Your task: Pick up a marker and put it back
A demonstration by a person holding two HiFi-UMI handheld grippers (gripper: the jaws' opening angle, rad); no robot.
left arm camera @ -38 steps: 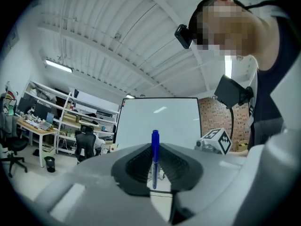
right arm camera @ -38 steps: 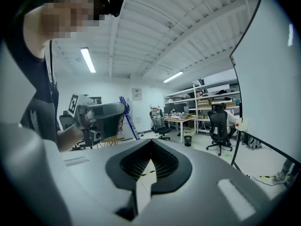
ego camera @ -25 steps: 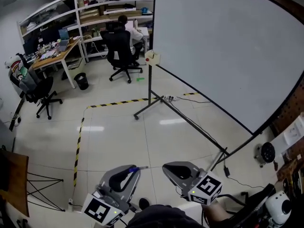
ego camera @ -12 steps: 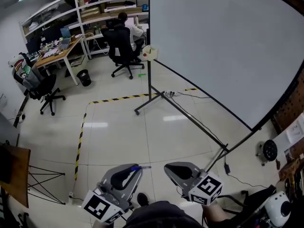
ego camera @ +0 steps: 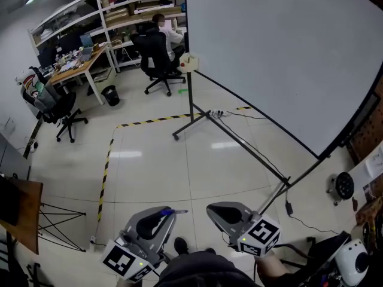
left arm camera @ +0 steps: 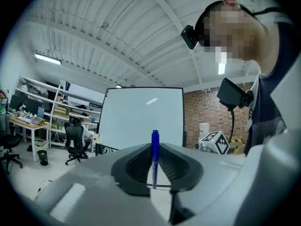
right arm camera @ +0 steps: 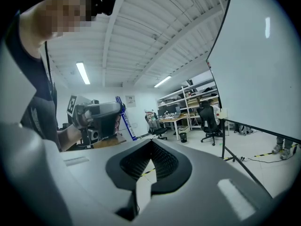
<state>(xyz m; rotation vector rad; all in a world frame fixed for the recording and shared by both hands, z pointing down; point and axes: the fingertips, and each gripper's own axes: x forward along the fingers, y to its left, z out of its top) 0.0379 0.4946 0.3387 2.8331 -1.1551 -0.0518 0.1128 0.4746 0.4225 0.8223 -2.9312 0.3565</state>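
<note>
You are still clamping the marker (left arm camera: 154, 147) in your left gripper (ego camera: 163, 215), well short of the whiteboard (ego camera: 281, 58), your right gripper (right arm camera: 150, 147) staying closed and empty, so returning it is still pending.

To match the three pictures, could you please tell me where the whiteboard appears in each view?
Head view: the whiteboard fills the upper right.
Left gripper view: centre, behind the blue marker held in the jaws.
Right gripper view: along the right edge.
Shared landmark: the occupied black office chair.
</note>
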